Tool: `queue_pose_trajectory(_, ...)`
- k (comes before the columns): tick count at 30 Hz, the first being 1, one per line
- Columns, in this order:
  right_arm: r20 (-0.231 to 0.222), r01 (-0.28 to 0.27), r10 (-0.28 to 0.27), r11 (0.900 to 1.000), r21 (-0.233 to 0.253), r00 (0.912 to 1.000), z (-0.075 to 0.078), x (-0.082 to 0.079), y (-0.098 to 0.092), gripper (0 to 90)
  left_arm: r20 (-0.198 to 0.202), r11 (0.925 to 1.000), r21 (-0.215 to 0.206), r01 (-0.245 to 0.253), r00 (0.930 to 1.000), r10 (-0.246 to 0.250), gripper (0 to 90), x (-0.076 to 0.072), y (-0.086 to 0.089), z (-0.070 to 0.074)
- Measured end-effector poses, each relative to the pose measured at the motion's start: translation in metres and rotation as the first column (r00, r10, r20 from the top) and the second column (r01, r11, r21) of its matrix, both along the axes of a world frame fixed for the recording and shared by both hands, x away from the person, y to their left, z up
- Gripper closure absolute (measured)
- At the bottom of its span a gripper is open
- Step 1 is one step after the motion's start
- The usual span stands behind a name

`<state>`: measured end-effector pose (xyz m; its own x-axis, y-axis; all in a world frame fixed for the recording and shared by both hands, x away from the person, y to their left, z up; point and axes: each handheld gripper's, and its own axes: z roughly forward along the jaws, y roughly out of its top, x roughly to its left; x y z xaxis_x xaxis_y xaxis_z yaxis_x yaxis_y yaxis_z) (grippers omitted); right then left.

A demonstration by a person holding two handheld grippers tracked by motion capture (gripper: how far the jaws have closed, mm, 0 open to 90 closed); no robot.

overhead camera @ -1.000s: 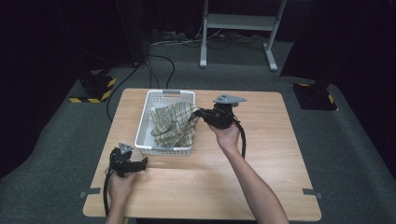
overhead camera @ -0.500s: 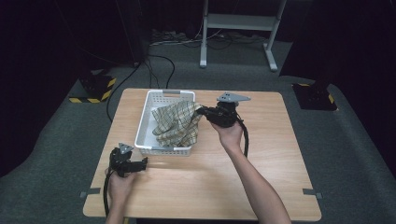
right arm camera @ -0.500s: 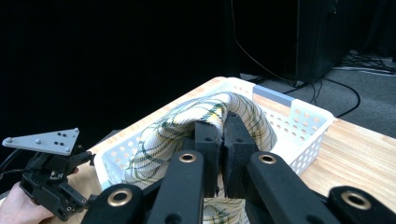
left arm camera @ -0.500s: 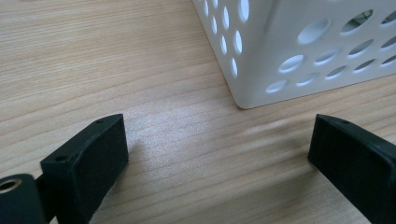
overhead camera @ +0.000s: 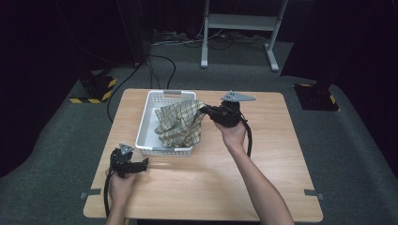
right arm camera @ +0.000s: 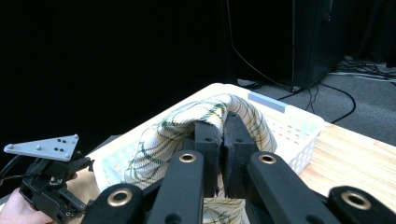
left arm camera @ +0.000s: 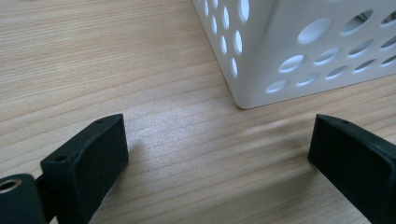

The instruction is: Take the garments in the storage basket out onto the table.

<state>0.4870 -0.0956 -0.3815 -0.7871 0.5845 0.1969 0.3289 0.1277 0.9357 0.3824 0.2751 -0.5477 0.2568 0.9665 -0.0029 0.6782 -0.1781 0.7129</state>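
The left tool (overhead camera: 143,162) sits nearest the person, low over the bench (overhead camera: 263,187), just short of the near left corner of the white basket (overhead camera: 146,123). In the left gripper view its jaws stand wide apart and released, with bare wood between them and the basket's rounded, perforated corner (left arm camera: 247,88) just beyond, not touching either jaw. The left hand (overhead camera: 119,182) that carries it rests near the bench's front edge.

Farther in, the basket stands on the left half of the bench, its long sides running away from the person. A checked cloth (overhead camera: 180,124) in cream with green and yellow lines lies mostly inside the basket, bunched toward its right side and spilling over the right rim.

Just right of the basket, raised above the bench, the right tool (overhead camera: 204,110) is clenched on the cloth's upper corner, so the fabric hangs from it down into the basket. In the right gripper view the two jaws press together with a fold of the cloth (right arm camera: 205,116) draped over their tips. The right hand (overhead camera: 231,133) holds that tool from the near side.
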Motion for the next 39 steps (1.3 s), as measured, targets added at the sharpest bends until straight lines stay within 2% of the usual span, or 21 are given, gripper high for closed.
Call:
queue_pose_trajectory(18, 0.018, 0.013, -0.013, 1.0, 0.026, 0.9998, 0.006, -0.002, -0.009, 87.4, -0.002, 1.0, -0.001, 0.0, 1.0, 0.0, 4.9, 0.0, 0.0, 0.0)
queue_pose_trajectory(29, 0.045, 0.023, -0.025, 0.999, 0.033, 0.9987, 0.014, -0.005, -0.015, 87.4, -0.001, 1.0, -0.001, 0.0, 1.0, 0.0, 4.9, 0.0, 0.0, 0.0)
queue_pose_trajectory(39, 0.057, 0.036, -0.038, 0.998, 0.048, 0.9977, 0.018, -0.007, -0.026, 87.4, 0.0, 1.0, -0.001, 0.0, 1.0, 0.0, 4.9, 0.0, 0.0, 0.0)
